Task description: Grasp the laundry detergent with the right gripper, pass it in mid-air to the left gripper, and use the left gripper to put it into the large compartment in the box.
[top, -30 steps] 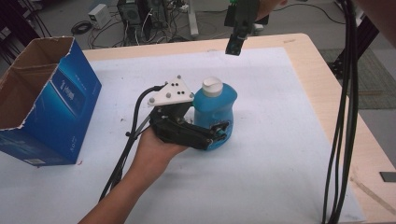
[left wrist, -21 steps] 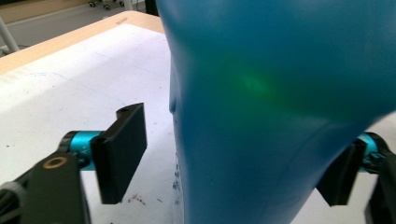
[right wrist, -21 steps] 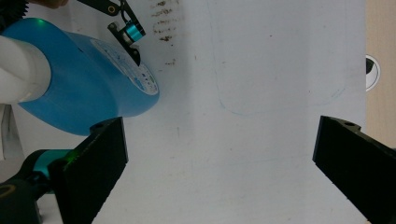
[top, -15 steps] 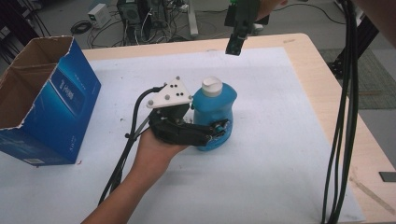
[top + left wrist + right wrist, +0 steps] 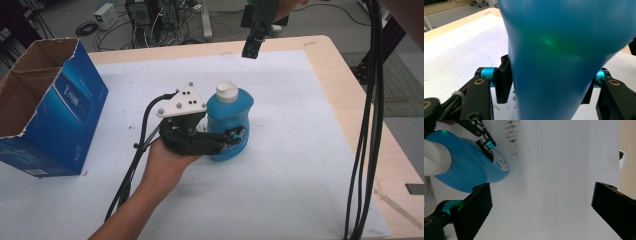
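left gripper [image 5: 235,137] pinching blue bottle [image 5: 229,112], base hidden | right gripper [image 5: 541,211] spread, hand cropped

Blue bottle [image 5: 229,120] stands upright mid-table on the white sheet, white cap on top, a label low on its body. It's a squat, broad-shouldered plastic bottle, right of the box, clamped around its lower half.

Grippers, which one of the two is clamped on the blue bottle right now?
The left gripper, low on the table, has just closed its jaws on the sides of the blue bottle. The right gripper hangs above the table's far side, jaws wide apart and empty.
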The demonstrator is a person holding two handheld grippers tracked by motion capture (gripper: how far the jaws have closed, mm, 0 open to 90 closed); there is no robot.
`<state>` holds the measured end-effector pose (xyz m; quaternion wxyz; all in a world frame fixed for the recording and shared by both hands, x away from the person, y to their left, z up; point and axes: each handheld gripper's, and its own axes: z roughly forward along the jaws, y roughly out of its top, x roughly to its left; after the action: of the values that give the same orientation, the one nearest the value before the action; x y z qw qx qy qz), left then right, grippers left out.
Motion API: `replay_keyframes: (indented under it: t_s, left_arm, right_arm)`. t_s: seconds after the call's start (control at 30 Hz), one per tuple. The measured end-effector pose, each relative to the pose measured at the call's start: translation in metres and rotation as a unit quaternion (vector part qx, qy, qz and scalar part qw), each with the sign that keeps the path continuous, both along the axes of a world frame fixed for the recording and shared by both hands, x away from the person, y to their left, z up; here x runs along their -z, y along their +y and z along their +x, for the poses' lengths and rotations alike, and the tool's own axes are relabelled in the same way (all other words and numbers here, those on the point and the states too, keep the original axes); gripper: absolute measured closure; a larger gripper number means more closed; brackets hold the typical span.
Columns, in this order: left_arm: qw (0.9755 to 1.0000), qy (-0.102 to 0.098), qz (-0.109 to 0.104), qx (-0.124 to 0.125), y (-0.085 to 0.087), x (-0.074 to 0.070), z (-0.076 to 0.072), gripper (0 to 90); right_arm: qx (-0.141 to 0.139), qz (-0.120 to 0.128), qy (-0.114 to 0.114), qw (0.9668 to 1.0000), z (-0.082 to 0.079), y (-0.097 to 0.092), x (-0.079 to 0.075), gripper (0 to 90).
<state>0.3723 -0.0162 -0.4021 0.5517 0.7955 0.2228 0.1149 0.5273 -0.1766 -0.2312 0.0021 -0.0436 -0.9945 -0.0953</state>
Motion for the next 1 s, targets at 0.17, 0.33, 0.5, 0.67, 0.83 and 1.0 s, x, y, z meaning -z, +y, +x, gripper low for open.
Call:
replay_keyframes:
  t_s: [0.17,0.33,0.5,0.67,0.83,1.0]
  left_arm:
    - [1.0,-0.005,0.001,0.001,0.002,-0.001,0.001,43.9]
    - [0.9998,0.004,0.008,0.018,0.007,-0.005,0.005,44.9]
    - [0.9991,0.001,0.009,0.041,0.01,-0.011,0.007,45.0]
    - [0.9971,-0.011,0.011,0.075,0.016,-0.021,0.013,45.0]
    - [0.9934,-0.016,0.012,0.113,0.026,-0.031,0.02,44.9]
    - [0.9889,-0.015,0.025,0.146,0.033,-0.039,0.026,45.0]
  right_arm:
    - [-0.002,-0.001,-0.001,1.0,0.001,0.0,0.0,2.5]
    - [-0.001,-0.001,-0.001,1.0,0.001,0.0,0.0,2.5]
    - [0.001,-0.001,-0.001,1.0,0.001,-0.001,0.0,2.5]
    - [0.002,0.0,-0.001,1.0,0.0,-0.001,-0.001,2.5]
    - [0.0,0.001,-0.002,1.0,0.0,-0.001,-0.002,2.5]
    - [0.003,0.001,-0.001,1.0,-0.001,-0.003,-0.002,2.5]
